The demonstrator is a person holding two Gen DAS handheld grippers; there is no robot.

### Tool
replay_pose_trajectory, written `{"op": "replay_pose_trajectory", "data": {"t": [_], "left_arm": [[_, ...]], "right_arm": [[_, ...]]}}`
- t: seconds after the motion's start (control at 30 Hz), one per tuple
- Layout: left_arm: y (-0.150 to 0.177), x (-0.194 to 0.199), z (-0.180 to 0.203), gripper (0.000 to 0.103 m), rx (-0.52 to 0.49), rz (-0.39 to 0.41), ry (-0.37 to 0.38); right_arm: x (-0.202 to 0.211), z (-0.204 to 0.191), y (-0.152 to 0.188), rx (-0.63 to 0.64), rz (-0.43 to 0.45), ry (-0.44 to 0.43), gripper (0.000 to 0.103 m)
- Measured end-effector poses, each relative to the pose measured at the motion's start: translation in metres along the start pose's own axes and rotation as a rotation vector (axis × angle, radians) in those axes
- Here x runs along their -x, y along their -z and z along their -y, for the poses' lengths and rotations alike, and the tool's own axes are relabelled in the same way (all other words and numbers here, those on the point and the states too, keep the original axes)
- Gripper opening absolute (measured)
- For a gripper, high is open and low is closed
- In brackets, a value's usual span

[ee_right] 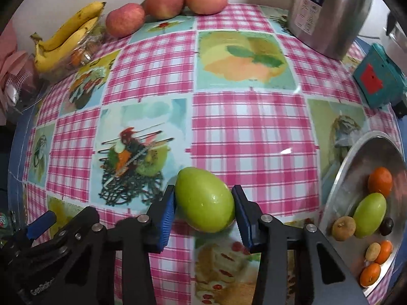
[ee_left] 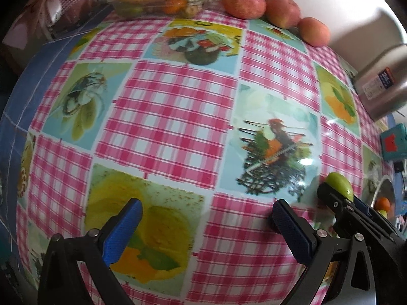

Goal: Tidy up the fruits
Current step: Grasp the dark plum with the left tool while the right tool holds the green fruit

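My right gripper (ee_right: 204, 203) is shut on a green mango-like fruit (ee_right: 204, 199), held between its blue pads just above the checked tablecloth. The same fruit (ee_left: 339, 184) and the right gripper (ee_left: 338, 200) show at the right of the left wrist view. My left gripper (ee_left: 206, 213) is open and empty over the cloth. A silver tray (ee_right: 338, 178) at the right holds oranges (ee_right: 380, 181), another green fruit (ee_right: 370, 214) and small brown fruits. Three red apples (ee_right: 165, 1) lie along the far edge. Bananas (ee_right: 66, 34) rest on a glass dish (ee_right: 81, 50) at the far left.
A steel pot (ee_right: 328, 12) stands at the far right, with a teal box (ee_right: 375, 77) beside it. The table's blue edge (ee_left: 20, 89) runs along the left. A wall lies behind the apples.
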State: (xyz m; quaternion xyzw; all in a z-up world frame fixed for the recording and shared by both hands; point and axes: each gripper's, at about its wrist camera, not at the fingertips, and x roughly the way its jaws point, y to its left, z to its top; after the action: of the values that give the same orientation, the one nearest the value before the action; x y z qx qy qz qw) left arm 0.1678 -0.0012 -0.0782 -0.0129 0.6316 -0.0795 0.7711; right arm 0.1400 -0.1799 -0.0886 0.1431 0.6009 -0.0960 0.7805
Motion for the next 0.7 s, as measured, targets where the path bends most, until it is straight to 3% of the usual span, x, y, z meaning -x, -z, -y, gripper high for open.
{"op": "replay_pose_trajectory", "data": {"t": [0.17, 0.33, 0.47, 0.53, 0.63, 0.7], "left_arm": [[0.007, 0.0, 0.025, 0.101, -0.072, -0.011, 0.026], [0.013, -0.003, 0.056, 0.077, -0.127, -0.02, 0.069], [0.02, -0.008, 0.078, 0.065, -0.161, -0.029, 0.098], [0.023, -0.009, 0.089, 0.047, -0.174, -0.023, 0.105], [0.025, -0.01, 0.1, 0.033, -0.177, -0.029, 0.134], [0.026, -0.01, 0.104, 0.028, -0.188, -0.023, 0.112]], "right_arm": [[0.004, 0.02, 0.001, -0.04, -0.006, -0.005, 0.046], [0.009, 0.032, 0.005, -0.048, -0.009, -0.003, 0.046], [0.012, 0.04, 0.008, -0.054, -0.012, -0.003, 0.046], [0.014, 0.045, 0.009, -0.053, -0.014, -0.004, 0.046], [0.016, 0.048, 0.01, -0.051, -0.016, -0.004, 0.046], [0.017, 0.05, 0.011, -0.054, -0.018, -0.006, 0.046]]}}
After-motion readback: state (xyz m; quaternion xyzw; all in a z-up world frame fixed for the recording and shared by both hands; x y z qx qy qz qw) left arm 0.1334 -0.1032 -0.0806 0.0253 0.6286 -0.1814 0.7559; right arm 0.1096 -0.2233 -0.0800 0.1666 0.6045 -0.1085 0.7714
